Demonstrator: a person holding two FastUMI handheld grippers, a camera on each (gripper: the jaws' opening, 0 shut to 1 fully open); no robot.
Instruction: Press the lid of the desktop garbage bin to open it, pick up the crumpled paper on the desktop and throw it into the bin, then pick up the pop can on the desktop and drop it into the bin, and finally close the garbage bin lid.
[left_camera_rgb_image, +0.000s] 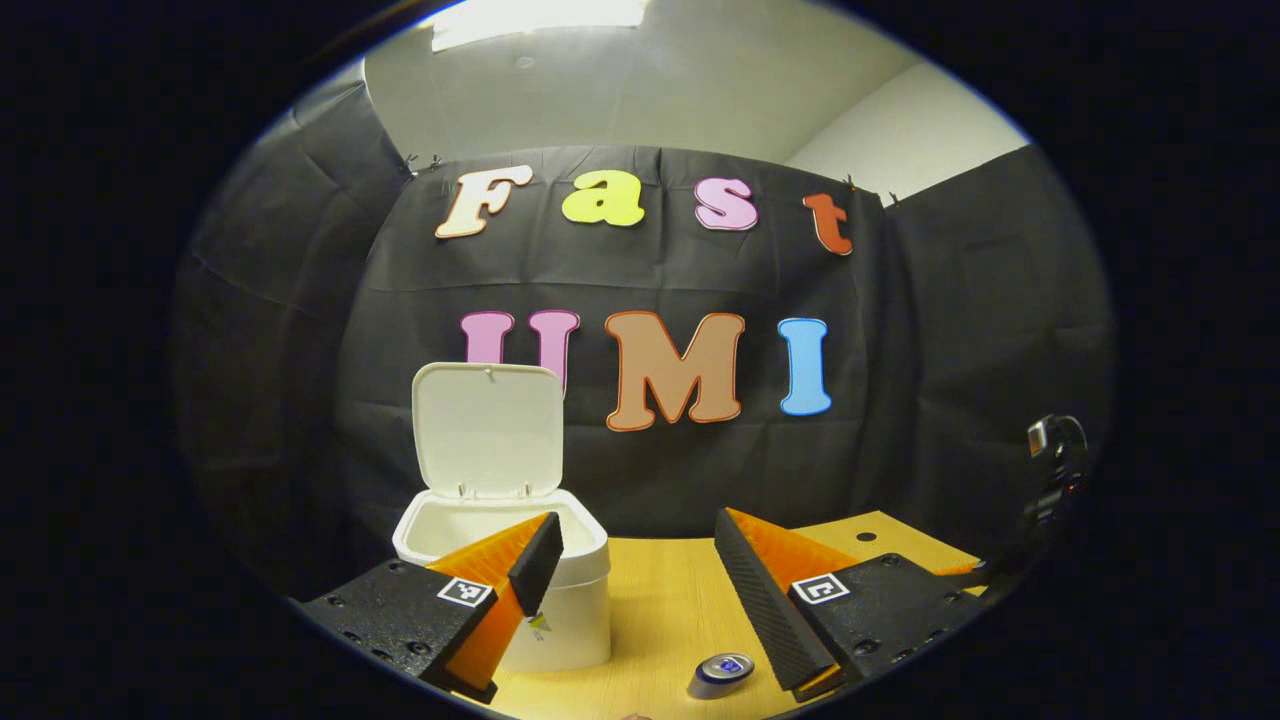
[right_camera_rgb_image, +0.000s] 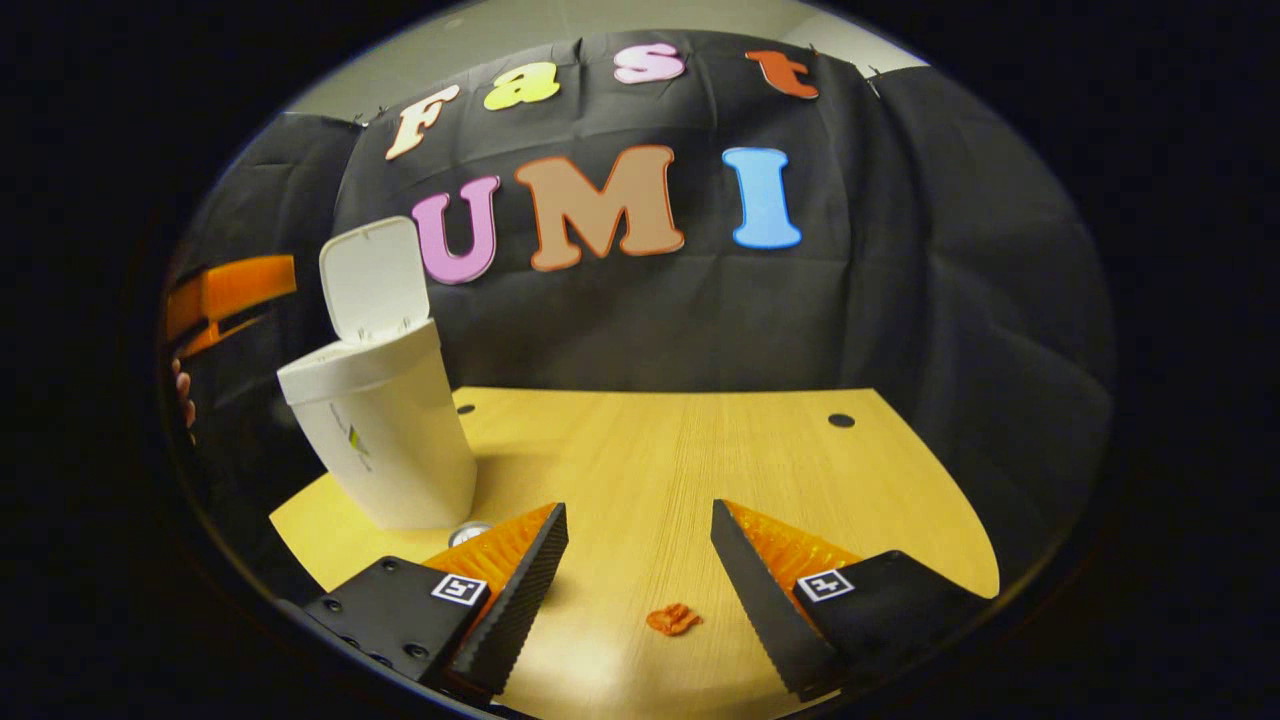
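Pale wooden table (right_camera_rgb_image: 700, 470), rounded edge, small dark holes; black cloth wall behind. White plastic desktop bin (right_camera_rgb_image: 385, 440) on the table's left part, flip lid (left_camera_rgb_image: 488, 428) upright; contents not visible. Small orange crumpled paper (right_camera_rgb_image: 673, 619) on the table between the spread fingers of the right tool (right_camera_rgb_image: 640, 570), untouched. Silver-blue pop can (left_camera_rgb_image: 722, 675) lies on the table beside the bin, below the left tool (left_camera_rgb_image: 640, 575), wide, empty.

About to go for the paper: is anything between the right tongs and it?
Nothing visible. The paper lies on bare table just ahead of the open right tongs, in line with the gap between the fingers. The bin stands off to the side, lid up.
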